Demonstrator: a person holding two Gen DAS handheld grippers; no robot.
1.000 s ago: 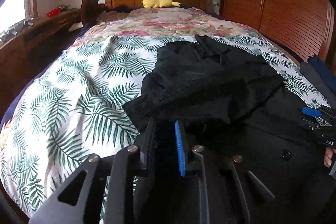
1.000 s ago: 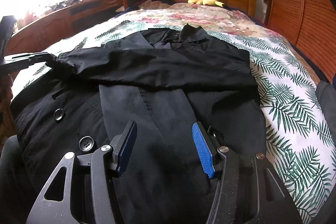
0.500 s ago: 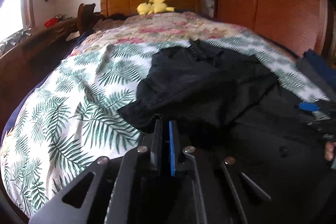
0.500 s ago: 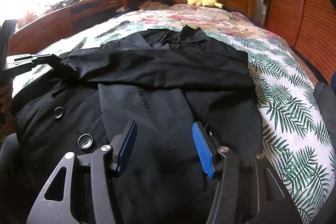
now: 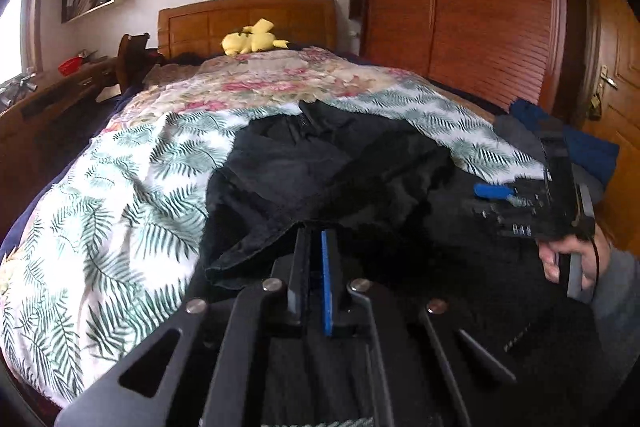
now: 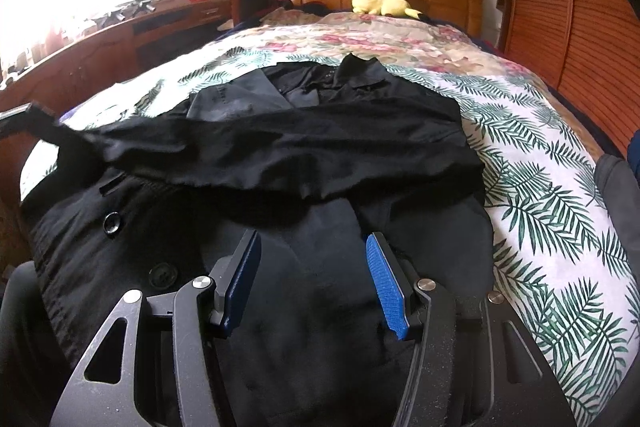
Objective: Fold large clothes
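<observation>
Left tool [image 5: 315, 233] had clamped shut on the sleeve of the large black buttoned coat [image 6: 248, 227] on the fern-print bed [image 6: 560, 227], lifting it to fold; right tool [image 6: 312, 251] gaped empty.

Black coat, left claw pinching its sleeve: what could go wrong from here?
1. The left claw grips only the sleeve's edge; the fabric may slip free mid-fold.
2. The right claw hangs open above the black coat, pinning nothing, so dragging the sleeve could shift the body across the palm-leaf bedspread.
3. The sleeve already looks bunched and may land wrinkled.
</observation>
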